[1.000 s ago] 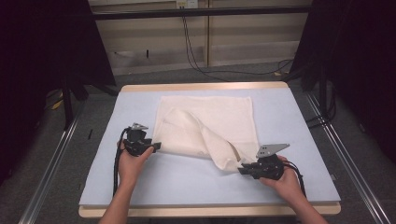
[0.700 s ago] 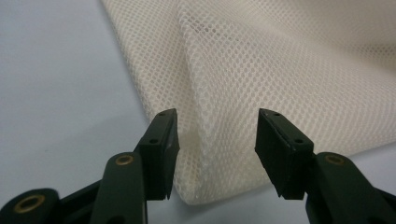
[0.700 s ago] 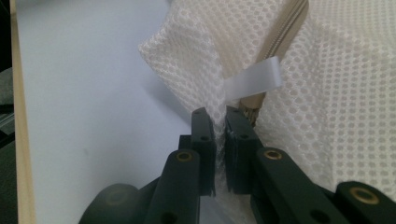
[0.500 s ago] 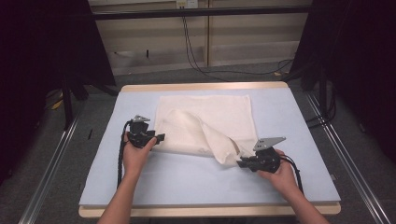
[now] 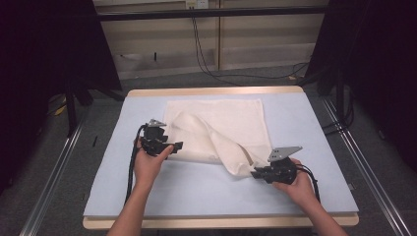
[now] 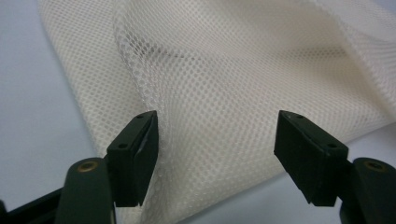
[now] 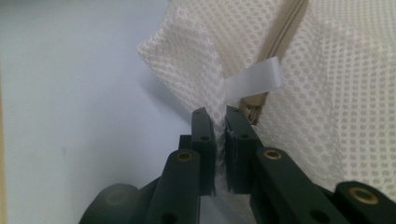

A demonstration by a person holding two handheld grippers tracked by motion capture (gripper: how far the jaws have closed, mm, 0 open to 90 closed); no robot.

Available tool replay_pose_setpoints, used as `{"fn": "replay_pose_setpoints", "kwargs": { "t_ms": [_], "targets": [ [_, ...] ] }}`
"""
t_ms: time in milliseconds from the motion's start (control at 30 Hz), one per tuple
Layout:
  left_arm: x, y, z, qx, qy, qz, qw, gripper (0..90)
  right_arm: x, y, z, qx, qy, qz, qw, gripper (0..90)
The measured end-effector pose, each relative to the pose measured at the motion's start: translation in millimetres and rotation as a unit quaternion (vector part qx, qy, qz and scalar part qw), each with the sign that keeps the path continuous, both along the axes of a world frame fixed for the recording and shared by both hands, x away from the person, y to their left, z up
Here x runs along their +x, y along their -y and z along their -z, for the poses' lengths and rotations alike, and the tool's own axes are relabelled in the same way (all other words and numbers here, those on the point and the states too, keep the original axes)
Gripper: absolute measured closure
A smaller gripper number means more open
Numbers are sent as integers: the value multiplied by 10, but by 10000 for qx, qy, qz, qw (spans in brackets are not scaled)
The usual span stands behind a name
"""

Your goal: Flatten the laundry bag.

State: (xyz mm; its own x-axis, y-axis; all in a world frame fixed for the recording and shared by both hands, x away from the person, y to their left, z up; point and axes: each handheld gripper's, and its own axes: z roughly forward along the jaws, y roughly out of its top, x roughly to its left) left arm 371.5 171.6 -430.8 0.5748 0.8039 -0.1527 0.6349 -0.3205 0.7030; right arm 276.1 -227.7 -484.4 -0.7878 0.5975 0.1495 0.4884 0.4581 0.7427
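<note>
A cream mesh laundry bag [image 5: 223,130] lay mid-frame on the pale blue table [image 5: 314,128], one corner clamped in the right gripper [image 5: 254,173] at lower right. The left gripper [image 5: 178,146] stood with jaws apart over the fabric — the thin pinch beside the zipper [image 7: 275,44] could slip under a pull. Bare tabletop lay open along the bottom edge.

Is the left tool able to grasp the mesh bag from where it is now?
Probably yes: the left tool stands open with the mesh bag lying between its jaws, nothing in front.
</note>
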Motion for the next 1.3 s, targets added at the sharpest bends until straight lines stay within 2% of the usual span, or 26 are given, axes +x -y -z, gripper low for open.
{"fn": "replay_pose_setpoints", "kwargs": {
  "t_ms": [67, 100, 133, 200, 367, 433, 467, 500, 533, 567, 600, 700, 733, 833, 867, 1000, 1167, 1300],
  "targets": [
    [-7, -17, -8, -56, -20, -32, 10000, 291, -37, 30, 1, 30, -21, -30, 10000, 832],
    [-8, -38, -12, 28, -6, -32, 10000, 290, -59, 48, 0, 42, -40, -36, 10000, 832],
    [-7, -48, -5, -53, 11, -101, 9999, 291, -78, 72, 1, 55, -51, -55, 10000, 831],
    [0, -93, -6, -47, 9, -158, 9999, 294, -121, 116, 6, 110, -65, -26, 9999, 831],
    [56, -187, -7, -39, 139, -232, 9996, 325, -159, 205, 27, 246, -113, 32, 9996, 831],
    [110, -207, 29, -288, 74, -257, 9992, 346, -163, 212, 26, 239, -114, 34, 9996, 831],
    [138, -220, 43, -156, 101, -231, 9996, 360, -164, 212, 29, 251, -112, 35, 9996, 831],
    [164, -218, 59, -207, 171, -202, 9994, 374, -163, 213, 31, 255, -110, 32, 9996, 831],
    [190, -200, 78, -369, 214, -226, 9988, 401, -160, 214, 33, 261, -118, 45, 9996, 831],
    [223, -196, 86, -280, 195, -132, 9993, 425, -159, 212, 34, 279, -129, 45, 9995, 831],
    [257, -177, 99, -283, 211, -124, 9993, 439, -159, 211, 34, 268, -121, 37, 9996, 831],
    [320, -141, 122, -387, 111, -65, 9992, 582, -162, 209, 35, 258, -108, 37, 9996, 831],
    [320, -130, 112, -262, 120, 92, 9995, 657, -162, 208, 35, 260, -112, 46, 9996, 831],
    [253, -111, 56, -247, 29, 346, 9991, 789, -159, 208, 40, 285, -110, 53, 9995, 831],
    [214, -98, 39, -411, -41, 330, 9986, 806, -160, 209, 41, 302, -135, 70, 9994, 831],
    [25, -104, -14, -326, -71, 768, 9965, 841, -159, 208, 42, 323, -183, 146, 9992, 832],
    [-205, -231, 65, -479, -117, 848, 9952, 850, -163, 211, 45, 355, -211, 208, 9989, 832],
    [-380, -331, 141, -396, -142, 855, 9954, 852, -154, 224, 48, 399, -247, 268, 9985, 832]
  ]
}}
